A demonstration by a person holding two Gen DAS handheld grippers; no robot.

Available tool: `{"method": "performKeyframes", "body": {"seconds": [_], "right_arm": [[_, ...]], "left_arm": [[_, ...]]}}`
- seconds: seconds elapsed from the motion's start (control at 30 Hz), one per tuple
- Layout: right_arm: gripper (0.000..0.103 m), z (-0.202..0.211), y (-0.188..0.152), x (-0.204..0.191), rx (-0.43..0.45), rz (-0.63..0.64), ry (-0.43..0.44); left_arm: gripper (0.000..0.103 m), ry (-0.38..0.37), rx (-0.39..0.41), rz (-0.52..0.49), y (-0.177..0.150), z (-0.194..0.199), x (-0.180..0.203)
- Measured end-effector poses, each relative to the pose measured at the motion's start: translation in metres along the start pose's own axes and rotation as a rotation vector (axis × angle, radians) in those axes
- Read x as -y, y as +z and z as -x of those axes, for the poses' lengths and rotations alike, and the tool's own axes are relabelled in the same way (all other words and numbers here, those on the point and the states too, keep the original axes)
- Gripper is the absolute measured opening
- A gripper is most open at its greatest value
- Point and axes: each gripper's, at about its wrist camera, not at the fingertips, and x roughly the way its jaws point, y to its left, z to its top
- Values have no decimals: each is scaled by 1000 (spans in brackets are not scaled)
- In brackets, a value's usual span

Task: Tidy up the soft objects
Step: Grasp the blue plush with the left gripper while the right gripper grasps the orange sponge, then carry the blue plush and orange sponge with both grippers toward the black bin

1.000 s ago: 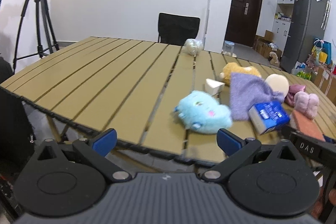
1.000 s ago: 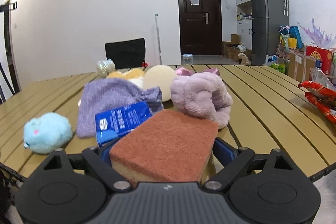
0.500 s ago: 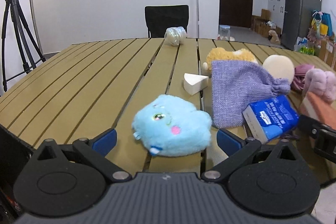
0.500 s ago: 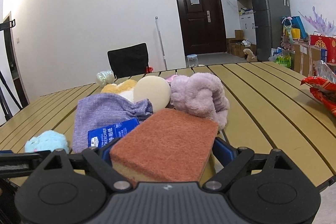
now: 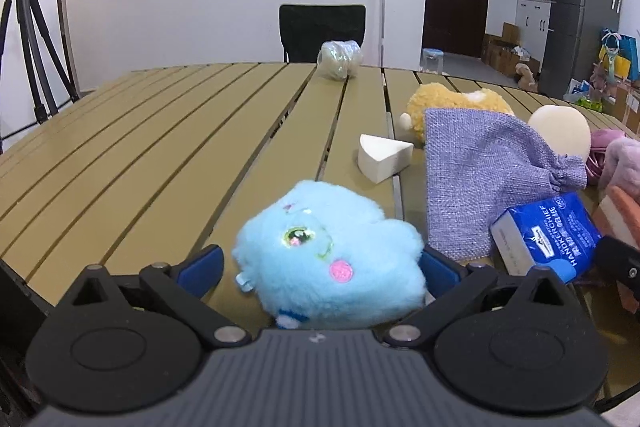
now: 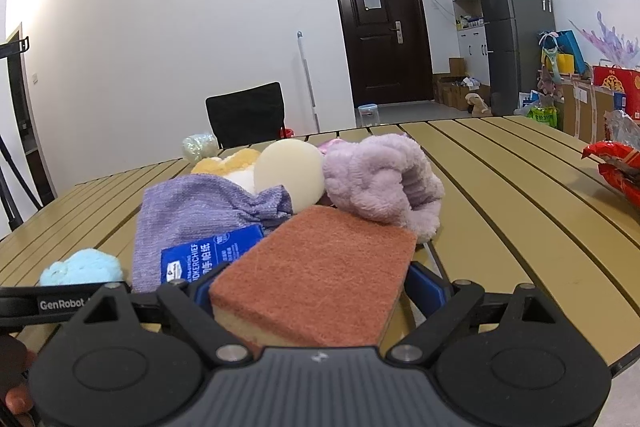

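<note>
A light-blue plush (image 5: 332, 259) lies on the slatted table (image 5: 160, 147) near its front edge. My left gripper (image 5: 318, 263) straddles it and its jaws are closing; the right pad touches the fur, while a small gap remains at the left pad. My right gripper (image 6: 312, 287) is shut on a rust-topped sponge (image 6: 316, 279), held just above the table. Right behind the sponge sit a lilac fluffy towel (image 6: 384, 179), a cream round puff (image 6: 288, 179), a purple drawstring bag (image 6: 192, 215) and a blue tissue pack (image 6: 200, 255).
A white wedge sponge (image 5: 382, 157) and a yellow plush (image 5: 452, 103) lie beyond the blue plush. A clear wrapped roll (image 5: 340, 59) sits at the far edge before a black chair (image 5: 322, 31). A red snack bag (image 6: 620, 167) lies far right. A tripod (image 5: 24, 27) stands left.
My left gripper came forward and down over the blue plush, which now lies between its jaws, and the jaws have narrowed a little. The right gripper still holds the sponge, drifting slightly.
</note>
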Motion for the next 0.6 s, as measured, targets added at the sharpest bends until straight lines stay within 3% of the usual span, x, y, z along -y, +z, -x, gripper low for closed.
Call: {"method": "performKeyframes", "body": {"seconds": [0.07,0.1,0.6], "right_arm": [[91,1,0,0,-1,1,0],[91,2,-1,1,-1,1,0],[90,16,1,-2,13,21,20]], "left_arm": [[83,-12,11,0,-1,3,-1],[83,-15,13,1,-1,5,-1],[81,-32,54,41,-2,33,-10]]}}
